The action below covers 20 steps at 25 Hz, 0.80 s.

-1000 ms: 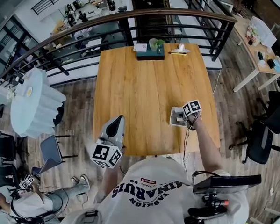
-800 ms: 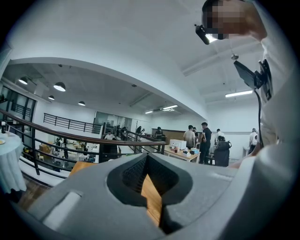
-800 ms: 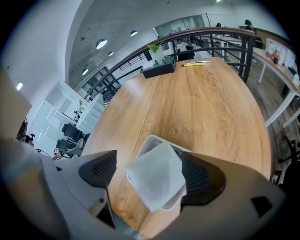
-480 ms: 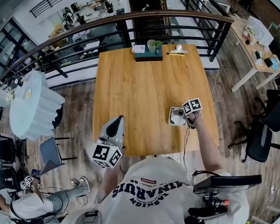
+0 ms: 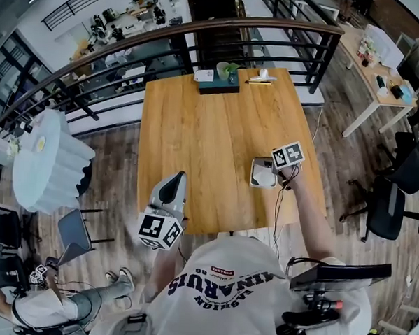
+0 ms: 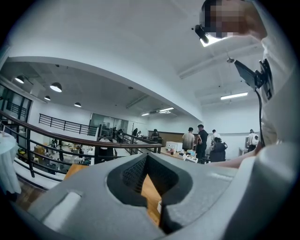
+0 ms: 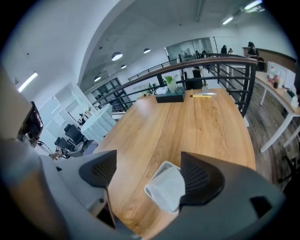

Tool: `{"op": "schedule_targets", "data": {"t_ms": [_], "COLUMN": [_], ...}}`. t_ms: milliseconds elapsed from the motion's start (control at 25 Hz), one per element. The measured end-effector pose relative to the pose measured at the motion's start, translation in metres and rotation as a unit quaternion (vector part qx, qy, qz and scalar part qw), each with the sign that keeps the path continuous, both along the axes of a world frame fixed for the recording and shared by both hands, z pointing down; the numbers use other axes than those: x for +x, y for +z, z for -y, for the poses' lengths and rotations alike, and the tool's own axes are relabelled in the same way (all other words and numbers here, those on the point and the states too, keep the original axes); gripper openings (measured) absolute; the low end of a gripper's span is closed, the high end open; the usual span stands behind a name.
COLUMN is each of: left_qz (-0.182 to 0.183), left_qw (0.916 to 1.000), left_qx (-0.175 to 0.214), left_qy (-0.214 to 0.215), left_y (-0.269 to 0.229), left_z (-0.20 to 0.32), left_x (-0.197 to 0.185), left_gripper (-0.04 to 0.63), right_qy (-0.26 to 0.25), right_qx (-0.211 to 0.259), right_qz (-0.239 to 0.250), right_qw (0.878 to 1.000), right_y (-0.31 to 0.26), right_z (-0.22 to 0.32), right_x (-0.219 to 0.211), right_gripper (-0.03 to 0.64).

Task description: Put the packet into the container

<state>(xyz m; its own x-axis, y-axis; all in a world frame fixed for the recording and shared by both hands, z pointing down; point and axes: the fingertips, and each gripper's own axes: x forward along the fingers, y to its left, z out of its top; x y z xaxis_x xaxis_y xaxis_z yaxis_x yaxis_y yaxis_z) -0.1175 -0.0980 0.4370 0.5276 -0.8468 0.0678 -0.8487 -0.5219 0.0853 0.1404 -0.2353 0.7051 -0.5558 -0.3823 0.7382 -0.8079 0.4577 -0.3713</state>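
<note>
right gripper (image 7: 150, 172): jaws wide apart, nothing between the pads, not touching anything. packet (image 7: 168, 187) sits below the fingers, off-centre, partly under the right-hand finger (image 7: 201, 177) and clear of the left-hand one. It lies inside the container (image 7: 148, 191) and fills most of it. Its long axis looks diagonal to the jaw line, near-left to far-right. My read: drop is done, and a straight lift off clears it. left gripper (image 6: 152, 187): jaws all but together, empty, held off the table's (image 7: 187, 122) near edge, well apart from the container. Right hand is clearly the nearer one. Dark tray (image 7: 171, 97) at the far edge isn't involved.
</note>
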Motion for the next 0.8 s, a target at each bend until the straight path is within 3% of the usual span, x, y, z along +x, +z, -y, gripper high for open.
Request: {"op": "schedule_targets", "data": {"t_ms": [240, 440, 600, 800], "left_qz": [0.003, 0.003, 0.003, 0.003], "left_qw": [0.9998, 0.9993, 0.9986, 0.9967], "left_qx": [0.017, 0.033, 0.048, 0.068], "left_qy": [0.01, 0.018, 0.022, 0.044], "left_y": [-0.013, -0.024, -0.037, -0.054], "left_z": [0.001, 0.001, -0.001, -0.011], "left_x": [0.006, 0.01, 0.016, 0.032], "left_gripper": [-0.002, -0.002, -0.002, -0.002], "right_qy": [-0.007, -0.03, -0.057, -0.1], "right_qx": [0.099, 0.193, 0.291, 0.408], "right_qz": [0.032, 0.065, 0.082, 0.093], "right_qw": [0.995, 0.979, 0.952, 0.903], "right_y": [-0.092, -0.166, -0.234, -0.301], "right_z": [-0.002, -0.024, -0.05, -0.098], "right_x": [-0.019, -0.038, -0.056, -0.077], "right_gripper": [0.43, 0.428, 0.425, 0.367]}}
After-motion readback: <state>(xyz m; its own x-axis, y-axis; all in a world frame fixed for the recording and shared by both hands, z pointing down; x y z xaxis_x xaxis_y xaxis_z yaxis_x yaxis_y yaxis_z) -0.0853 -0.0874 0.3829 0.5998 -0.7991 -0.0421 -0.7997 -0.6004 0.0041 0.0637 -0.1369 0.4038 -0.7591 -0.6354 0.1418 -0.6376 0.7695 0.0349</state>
